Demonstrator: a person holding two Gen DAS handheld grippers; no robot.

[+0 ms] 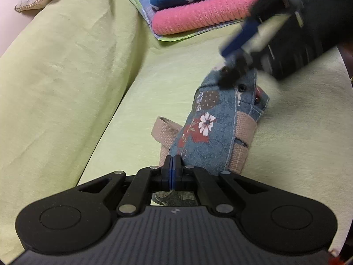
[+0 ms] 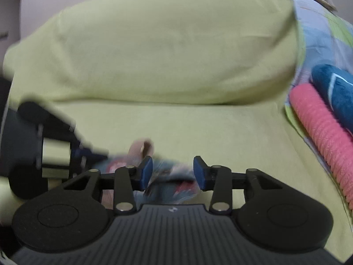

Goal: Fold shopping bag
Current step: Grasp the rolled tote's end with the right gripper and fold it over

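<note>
A: Where is the shopping bag (image 1: 217, 130) lying?

B: It is sitting bunched up on the green sofa seat (image 1: 286, 154), in front of the back cushion (image 1: 66, 77). Beyond the bag, pink and blue towels (image 1: 205, 15) are lying stacked.

A: And the claws?

B: The left claw (image 1: 173, 161) is sitting pressed together at the bag's near edge. The right claw (image 2: 172, 172) is hanging spread apart over the bag.

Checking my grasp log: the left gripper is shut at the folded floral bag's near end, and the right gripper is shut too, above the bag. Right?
Not quite. The right gripper is open, its blue pads apart over the bag, as the right wrist view shows. The left gripper is shut.
</note>
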